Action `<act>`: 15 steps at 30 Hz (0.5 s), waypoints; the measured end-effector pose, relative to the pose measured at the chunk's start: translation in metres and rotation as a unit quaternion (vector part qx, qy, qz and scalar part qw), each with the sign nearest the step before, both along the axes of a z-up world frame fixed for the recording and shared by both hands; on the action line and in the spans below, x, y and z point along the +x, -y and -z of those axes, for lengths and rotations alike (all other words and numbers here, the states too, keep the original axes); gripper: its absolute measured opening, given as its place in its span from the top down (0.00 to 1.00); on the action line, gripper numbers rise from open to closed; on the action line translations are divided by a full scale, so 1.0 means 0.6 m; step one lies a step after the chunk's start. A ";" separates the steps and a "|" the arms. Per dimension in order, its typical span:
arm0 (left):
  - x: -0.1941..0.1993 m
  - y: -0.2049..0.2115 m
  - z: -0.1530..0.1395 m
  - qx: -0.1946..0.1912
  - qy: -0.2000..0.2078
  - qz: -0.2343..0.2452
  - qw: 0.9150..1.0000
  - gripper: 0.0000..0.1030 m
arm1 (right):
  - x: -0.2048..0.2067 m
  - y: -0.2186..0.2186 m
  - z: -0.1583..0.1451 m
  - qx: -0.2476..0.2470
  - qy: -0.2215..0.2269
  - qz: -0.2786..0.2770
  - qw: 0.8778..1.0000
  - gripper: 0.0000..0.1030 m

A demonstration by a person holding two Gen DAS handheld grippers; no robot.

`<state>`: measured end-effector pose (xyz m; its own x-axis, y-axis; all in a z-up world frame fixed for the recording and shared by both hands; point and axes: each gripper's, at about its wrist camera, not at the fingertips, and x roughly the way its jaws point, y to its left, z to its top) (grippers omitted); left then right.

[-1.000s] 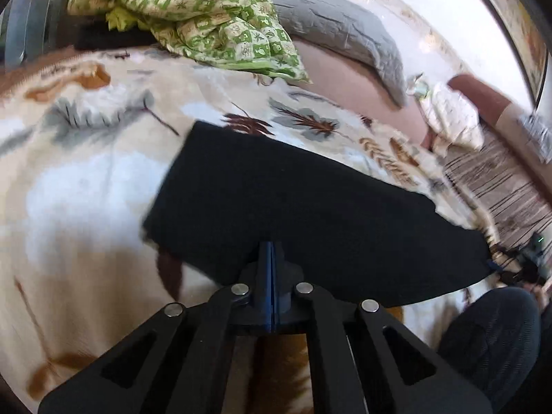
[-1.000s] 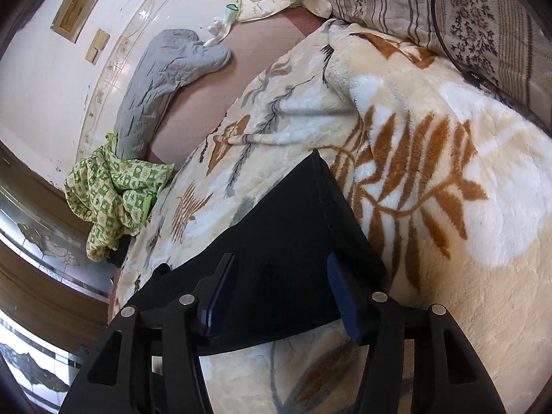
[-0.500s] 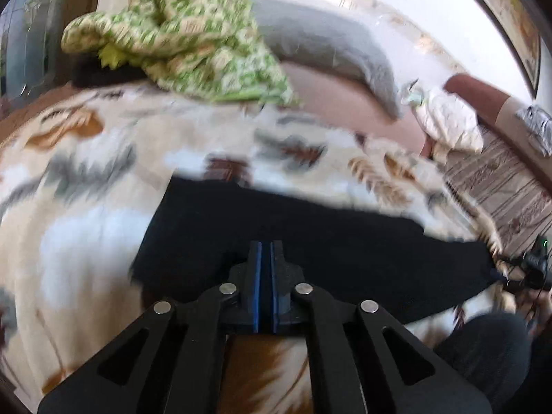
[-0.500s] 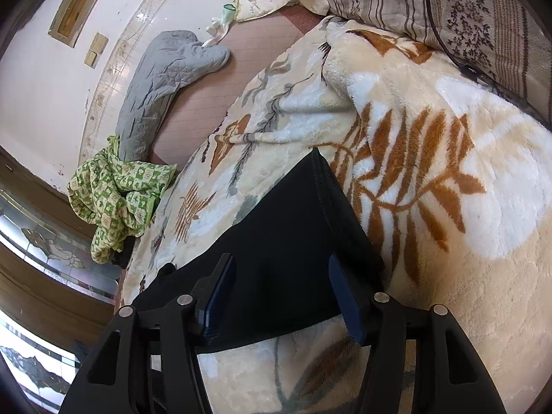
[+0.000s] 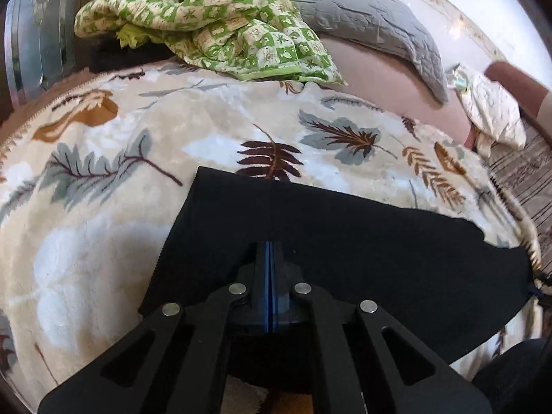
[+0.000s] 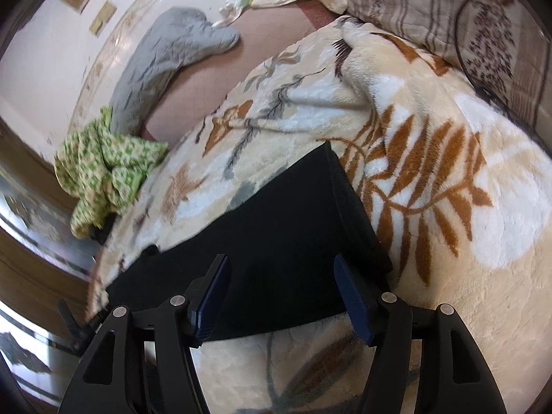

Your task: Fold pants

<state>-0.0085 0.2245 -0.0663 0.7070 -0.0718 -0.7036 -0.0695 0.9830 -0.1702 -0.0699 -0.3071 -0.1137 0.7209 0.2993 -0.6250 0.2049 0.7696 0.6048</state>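
Left tongs [image 5: 270,258] pinched closed, angled down over black pants [image 5: 345,241], right tongs [image 6: 281,296] opening, empty.

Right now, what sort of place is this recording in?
Most likely a bedroom: black pants lie on a plush leaf-print blanket, beside a grey quilted pillow and a crumpled green patterned quilt.

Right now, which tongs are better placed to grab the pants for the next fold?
Right. The right tongs are opening, their pads astride the near edge of the black pants without pressing them. The left tongs are shut, apparently empty, and must open first.
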 end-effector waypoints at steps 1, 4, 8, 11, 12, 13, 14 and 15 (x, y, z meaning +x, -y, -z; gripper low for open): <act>0.002 0.002 -0.002 -0.003 -0.002 0.002 1.000 0.99 | 0.001 -0.005 -0.003 -0.013 -0.002 -0.007 1.000 0.39; 0.002 0.004 -0.021 -0.012 -0.012 -0.008 1.000 0.87 | -0.019 -0.007 -0.028 -0.027 0.035 0.006 0.999 0.50; -0.030 0.047 -0.055 0.010 0.078 0.017 0.997 0.46 | -0.018 0.003 -0.014 0.010 0.037 -0.001 0.999 0.37; -0.028 0.069 -0.055 -0.009 0.074 0.051 0.996 0.46 | -0.017 0.014 0.011 0.036 0.018 0.013 0.999 0.46; -0.025 0.074 -0.052 -0.031 0.064 0.064 0.995 0.46 | -0.023 0.020 -0.001 0.044 0.028 0.019 0.998 0.45; -0.024 0.078 -0.049 -0.044 0.059 0.075 0.994 0.44 | -0.031 0.023 -0.010 0.042 0.044 0.026 0.998 0.44; -0.022 0.083 -0.042 -0.058 0.051 0.092 0.993 0.43 | -0.050 0.030 -0.021 0.040 0.069 0.044 0.996 0.43; -0.019 0.088 -0.034 -0.061 0.046 0.102 0.992 0.39 | -0.065 0.038 -0.022 0.045 0.077 0.060 0.994 0.40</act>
